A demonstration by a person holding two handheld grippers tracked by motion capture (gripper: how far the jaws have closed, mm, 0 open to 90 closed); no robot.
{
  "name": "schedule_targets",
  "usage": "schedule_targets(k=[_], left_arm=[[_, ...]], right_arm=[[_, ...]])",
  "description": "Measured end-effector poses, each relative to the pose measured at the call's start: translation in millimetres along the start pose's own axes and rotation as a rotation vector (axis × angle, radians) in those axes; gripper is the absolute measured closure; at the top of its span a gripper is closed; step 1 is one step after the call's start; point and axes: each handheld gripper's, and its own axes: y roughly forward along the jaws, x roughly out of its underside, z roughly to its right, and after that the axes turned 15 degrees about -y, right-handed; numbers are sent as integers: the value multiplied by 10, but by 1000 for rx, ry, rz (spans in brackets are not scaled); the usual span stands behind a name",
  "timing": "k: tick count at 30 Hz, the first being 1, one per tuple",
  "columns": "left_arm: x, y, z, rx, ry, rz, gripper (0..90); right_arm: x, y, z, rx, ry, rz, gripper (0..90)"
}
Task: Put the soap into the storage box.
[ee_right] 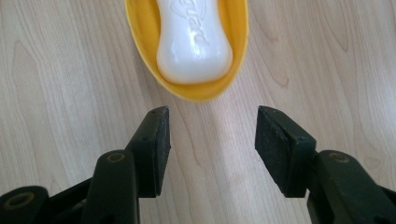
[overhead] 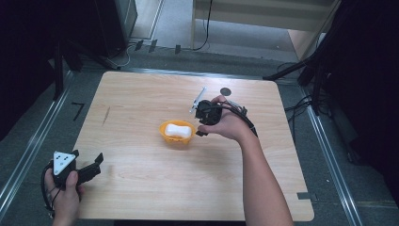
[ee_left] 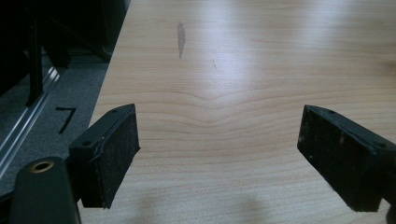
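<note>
1. Soap (ee_right: pixel 194 42) lies in a yellow dish (ee_right: pixel 140 32) near the middle of the table (overhead: pixel 141 117), well apart from every edge.
2. Right gripper (ee_right: pixel 210 140) hovers just beside the dish, its jaws apart with only bare table between them, holding nothing.
3. Left gripper (ee_left: pixel 219 154) rests near the table's near left corner, jaws wide apart and empty.
4. Risk: the soap looks smooth and glossy, so pads closing on its rounded sides could squeeze it out of the grip.
5. Risk: the dish looks light and shallow; a jaw catching its rim could tip or slide it.
6. Soap is white, waisted like a peanut, with raised lettering.
7. Dish is an oval of shiny yellow plastic.
8. Table is pale wood-grain laminate with rounded corners; the jaw pads are black and rough.
</note>
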Motion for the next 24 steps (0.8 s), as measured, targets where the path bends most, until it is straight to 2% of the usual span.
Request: schedule_targets(k=[16,23,24], left_arm=[[1,-1,5,-1,7,0,128],[2,-3,5,0,9,1,128],[2,-3,5,0,9,1,128]], right_arm=[[438,-94,-91,11,72,16,433],[620,-63,-164,20,96,18,336],[661,-55,-180,16,103,36,309]])
